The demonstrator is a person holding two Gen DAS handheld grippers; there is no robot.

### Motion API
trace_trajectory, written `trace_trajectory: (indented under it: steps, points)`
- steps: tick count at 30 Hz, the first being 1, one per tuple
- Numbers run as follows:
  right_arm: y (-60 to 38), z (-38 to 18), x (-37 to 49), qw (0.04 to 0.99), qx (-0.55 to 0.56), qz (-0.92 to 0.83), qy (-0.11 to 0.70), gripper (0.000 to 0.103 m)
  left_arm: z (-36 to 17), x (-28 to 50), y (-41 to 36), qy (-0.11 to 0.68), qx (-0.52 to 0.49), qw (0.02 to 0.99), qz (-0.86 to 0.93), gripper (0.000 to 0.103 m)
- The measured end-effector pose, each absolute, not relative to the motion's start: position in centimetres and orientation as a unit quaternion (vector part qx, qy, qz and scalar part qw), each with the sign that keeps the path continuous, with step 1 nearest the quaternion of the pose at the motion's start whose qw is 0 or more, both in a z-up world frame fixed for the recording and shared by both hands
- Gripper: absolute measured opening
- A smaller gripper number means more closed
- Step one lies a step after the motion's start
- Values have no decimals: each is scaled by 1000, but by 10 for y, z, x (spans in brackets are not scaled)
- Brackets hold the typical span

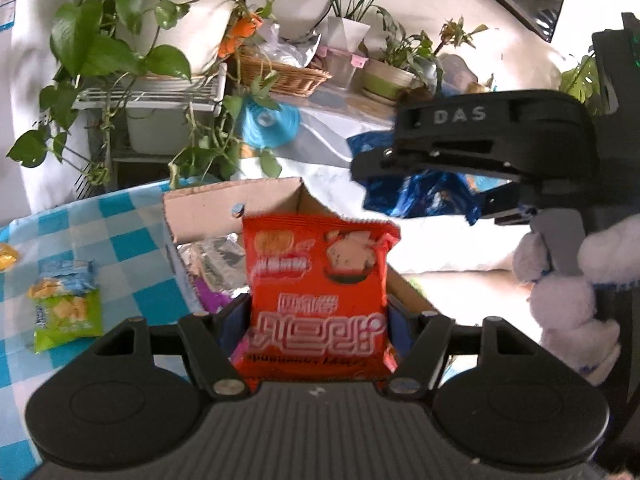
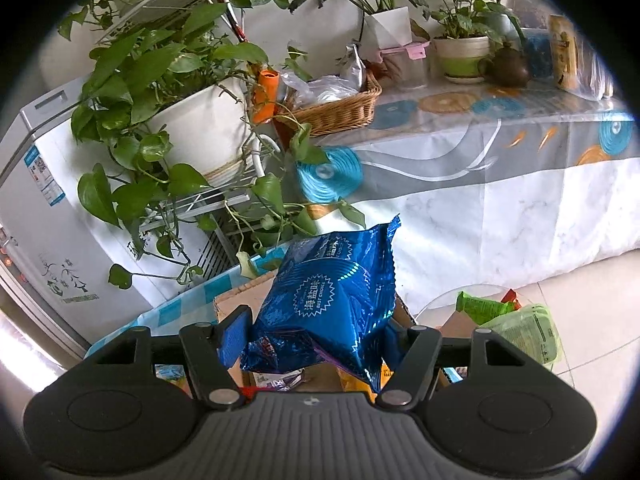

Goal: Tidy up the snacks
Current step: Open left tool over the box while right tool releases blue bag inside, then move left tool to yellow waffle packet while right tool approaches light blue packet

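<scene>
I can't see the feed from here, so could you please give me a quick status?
Left tongs shut on red snack bag. Right tongs shut on blue snack bag. Both above cardboard box. Nothing blocking.

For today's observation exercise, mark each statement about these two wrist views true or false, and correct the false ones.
1. The left gripper holds a red snack packet. True.
2. The right gripper is empty. False: it grips a blue foil snack bag.
3. A cardboard box sits on the blue-and-white checked tablecloth. True.
4. The wicker basket lies on the floor. False: it sits on a cloth-covered surface among the potted plants.
5. A green snack packet lies on the checked cloth, to the left of the box in the left wrist view. True.
</scene>
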State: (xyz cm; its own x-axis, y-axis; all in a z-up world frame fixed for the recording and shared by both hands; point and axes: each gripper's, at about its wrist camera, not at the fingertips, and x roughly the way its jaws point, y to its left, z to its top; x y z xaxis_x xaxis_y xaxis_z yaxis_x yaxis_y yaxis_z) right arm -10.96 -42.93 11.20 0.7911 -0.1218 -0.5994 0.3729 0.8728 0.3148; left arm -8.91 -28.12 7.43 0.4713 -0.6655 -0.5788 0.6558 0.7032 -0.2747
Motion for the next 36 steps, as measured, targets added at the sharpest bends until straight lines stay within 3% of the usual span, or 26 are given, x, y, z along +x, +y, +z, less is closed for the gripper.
trace_trajectory:
  steps: [2,8,36]
  points:
    - [-429,111,-108,921,215,-132,298,74,76,-90,-283,335,-12,857,-392,80]
    - [-429,111,-106,919,226,-134,294,80,86,-91,-275,321,-8,866,-384,87]
    - [-361,107,-66,925,166,-64,336,85,60,-61,-153,363,-13,891,-271,89]
